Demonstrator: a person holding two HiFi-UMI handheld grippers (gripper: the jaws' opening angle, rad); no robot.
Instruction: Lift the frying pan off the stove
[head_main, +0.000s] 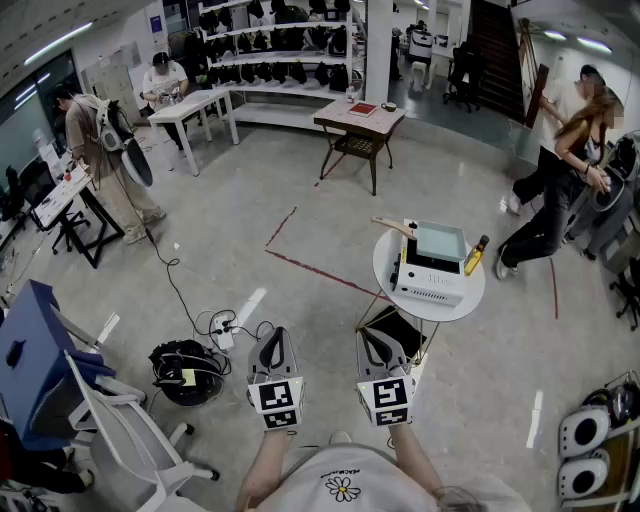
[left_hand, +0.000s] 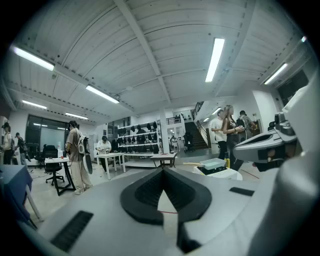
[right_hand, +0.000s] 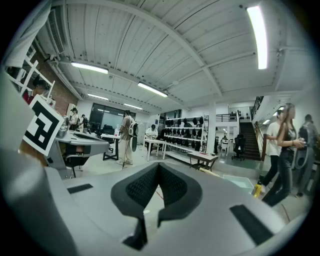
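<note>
Your left tool (head_main: 274, 338) and right tool (head_main: 374, 338) hover side by side, both closed and empty. Ahead, the frying pan (head_main: 441, 241) sits on the stove (head_main: 432, 284) on the round surface (head_main: 384, 266).

Matt grey plastic, ribbed black pads (right_hand: 141, 188)
Showed on left gripper (head_main: 272, 338), right gripper (head_main: 376, 338); wooden frying pan handle (head_main: 392, 226); polished floor (head_main: 300, 170).

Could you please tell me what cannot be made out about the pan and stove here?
Stove controls: too small in the head view; hidden behind the right tongs' body in the right gripper view.
Frying pan underside: hidden by the stove.
Yellow bottle label: too small, head view.
</note>
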